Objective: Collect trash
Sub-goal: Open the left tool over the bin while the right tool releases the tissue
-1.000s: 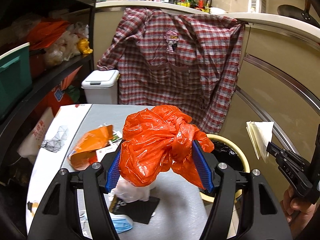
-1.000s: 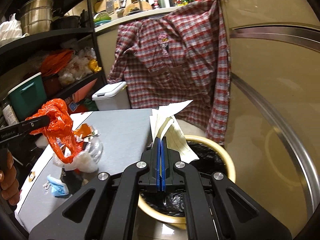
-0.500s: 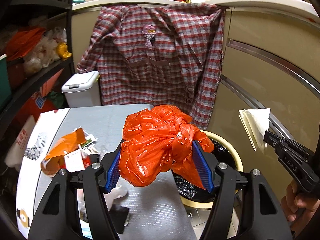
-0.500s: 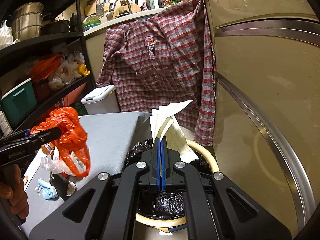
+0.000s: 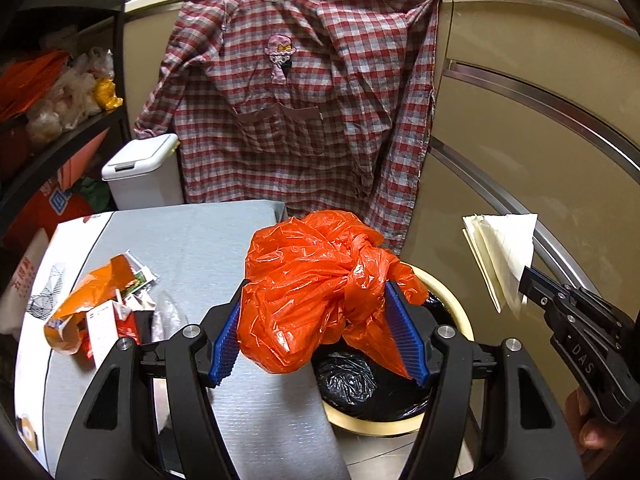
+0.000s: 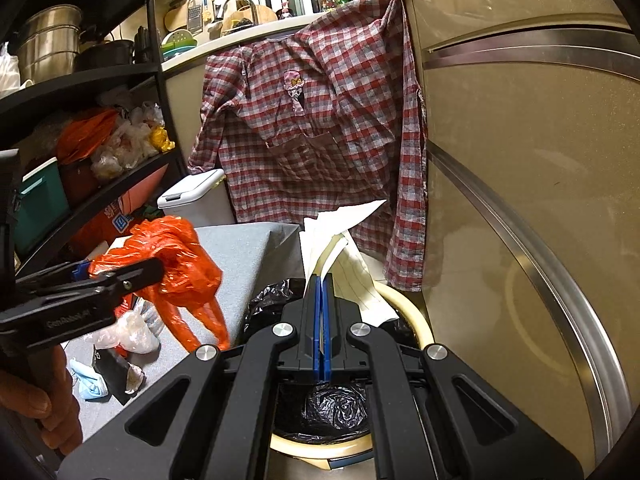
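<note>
Trash bin [image 5: 448,292], black liner [image 5: 348,376], no trash visible inside

We see the mouth of the bin [image 5: 448,300] open from above. Left of the bin, litter [image 5: 96,308] crowds the tabletop [image 5: 208,240]; behind it hangs a checked shirt [image 5: 304,120], and right of it a cabinet wall [image 5: 520,168] closes in.

The bin [image 5: 448,296] stands just beside the counter [image 5: 208,240], to its right. Wrappers [image 5: 96,300] lie on the counter's left part. Behind, a shirt [image 5: 304,120] hangs, a lidded box [image 5: 144,172] to its left.
</note>
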Demonstrator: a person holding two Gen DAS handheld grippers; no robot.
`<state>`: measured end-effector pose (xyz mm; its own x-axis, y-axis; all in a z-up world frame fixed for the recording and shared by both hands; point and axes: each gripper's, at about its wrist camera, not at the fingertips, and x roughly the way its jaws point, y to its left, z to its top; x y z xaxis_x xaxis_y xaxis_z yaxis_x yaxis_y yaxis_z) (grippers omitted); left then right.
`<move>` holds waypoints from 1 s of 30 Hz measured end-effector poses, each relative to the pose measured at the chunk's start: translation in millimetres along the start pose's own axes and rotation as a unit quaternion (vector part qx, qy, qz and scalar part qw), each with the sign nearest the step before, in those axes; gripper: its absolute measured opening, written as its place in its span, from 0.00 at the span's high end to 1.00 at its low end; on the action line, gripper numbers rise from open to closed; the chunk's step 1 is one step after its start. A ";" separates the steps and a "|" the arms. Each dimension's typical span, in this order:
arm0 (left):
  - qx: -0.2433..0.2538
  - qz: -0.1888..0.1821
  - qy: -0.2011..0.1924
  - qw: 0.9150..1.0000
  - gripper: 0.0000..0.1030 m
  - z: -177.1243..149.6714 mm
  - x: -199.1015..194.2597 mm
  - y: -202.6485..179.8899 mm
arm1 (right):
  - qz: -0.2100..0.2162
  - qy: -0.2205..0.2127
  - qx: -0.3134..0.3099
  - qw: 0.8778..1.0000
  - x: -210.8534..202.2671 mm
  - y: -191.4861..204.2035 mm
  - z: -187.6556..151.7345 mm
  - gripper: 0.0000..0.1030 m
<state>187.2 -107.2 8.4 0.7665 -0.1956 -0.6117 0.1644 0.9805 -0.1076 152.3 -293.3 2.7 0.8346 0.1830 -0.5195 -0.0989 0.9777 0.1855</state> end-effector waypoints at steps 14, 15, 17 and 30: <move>0.001 -0.002 0.007 1.000 0.38 -0.7 7.7 -5.1 | 0.000 0.005 -0.001 1.000 4.4 -0.7 0.3 0.99; 0.000 -0.003 0.007 1.000 0.37 -0.7 7.6 -5.3 | 0.000 0.005 -0.001 1.000 4.1 0.5 -0.1 0.99; 0.000 -0.003 0.007 1.000 0.37 -0.5 7.8 -5.6 | 0.000 0.006 0.000 1.000 4.2 0.7 -0.3 0.98; -0.014 -0.005 0.006 1.000 0.26 5.3 7.9 -2.0 | -0.006 0.014 0.009 1.000 6.6 -0.8 -3.9 0.67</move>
<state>196.2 -110.8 8.0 0.7579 -0.2054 -0.6191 0.1540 0.9786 -0.1361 155.8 -292.5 -4.1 0.8204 0.1747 -0.5444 -0.0798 0.9779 0.1935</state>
